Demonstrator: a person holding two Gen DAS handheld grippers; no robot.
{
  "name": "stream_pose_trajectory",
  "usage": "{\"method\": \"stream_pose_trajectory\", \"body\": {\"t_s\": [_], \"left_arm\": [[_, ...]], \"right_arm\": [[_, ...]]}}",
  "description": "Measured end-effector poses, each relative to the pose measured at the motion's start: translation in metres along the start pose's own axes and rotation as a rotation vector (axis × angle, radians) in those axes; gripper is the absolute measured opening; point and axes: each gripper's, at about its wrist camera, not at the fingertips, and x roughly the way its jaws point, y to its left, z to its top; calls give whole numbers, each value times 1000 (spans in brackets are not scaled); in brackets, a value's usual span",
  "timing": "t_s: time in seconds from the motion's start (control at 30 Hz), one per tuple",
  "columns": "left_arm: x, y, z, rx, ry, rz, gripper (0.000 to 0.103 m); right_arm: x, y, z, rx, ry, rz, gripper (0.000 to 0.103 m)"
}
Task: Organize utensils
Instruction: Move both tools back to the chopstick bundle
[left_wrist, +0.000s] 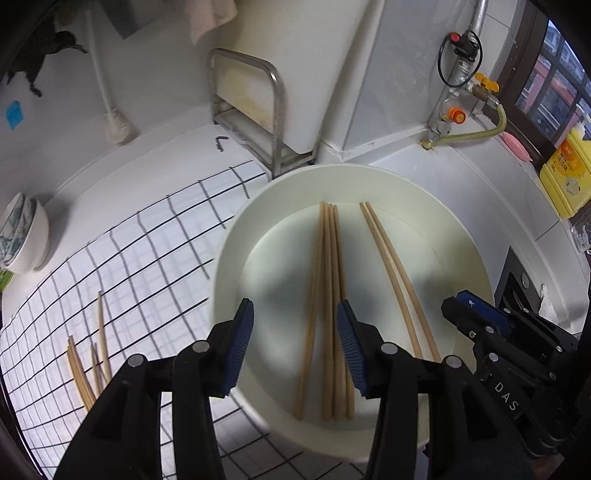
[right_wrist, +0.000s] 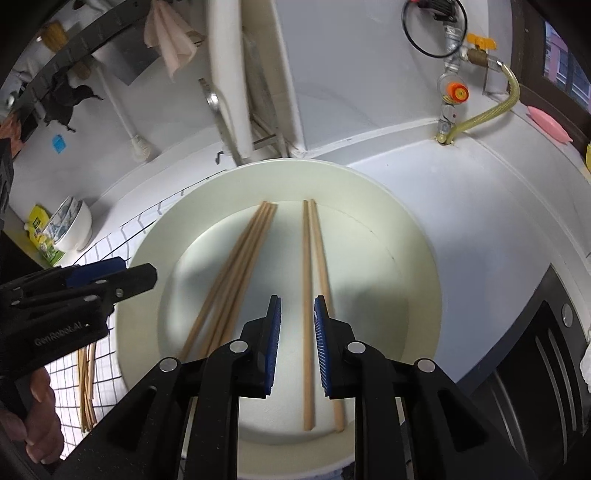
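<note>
I read this as the drop-off step: both grippers hang over the white bowl (left_wrist: 461, 236), and neither has anything between its pads. My left gripper (left_wrist: 295, 347) stands released, fingers well apart, and the bundle of four chopsticks (left_wrist: 328, 295) lies on the bowl floor between and beyond its fingertips, untouched. My right gripper (right_wrist: 297, 345) is parted only a little, its pads clear of the pair of chopsticks (right_wrist: 308, 295), which runs straight out between its fingers, one stick nearly centred in the gap and the other passing under the right-hand pad. So six sticks look delivered, in two tidy groups lying apart in the bowl. More loose chopsticks (left_wrist: 92, 354) wait on the checked cloth (left_wrist: 155, 258), off to the outer side of my left fingers and well apart from the bowl. I judge the next move belongs to the left hand: lift clear of the rim, swing outward over the cloth, line the fingers across a stick and come down low enough to pinch something so thin and flat-lying
</note>
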Motion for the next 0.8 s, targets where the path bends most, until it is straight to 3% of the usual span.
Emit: {"method": "stream_pose_trajectory", "body": {"t_s": [0.57, 0.67, 0.8], "left_arm": [[-84, 64, -51, -94, -87, 74, 49], [-95, 82, -64, -127, -101, 91, 58], [-109, 108, -83, -179, -109, 120, 59]], "right_arm": [[-50, 90, -21, -127, -37, 53, 32], [-53, 108, -25, -158, -36, 70, 32], [-55, 139, -32, -219, -31, 102, 35]]}}
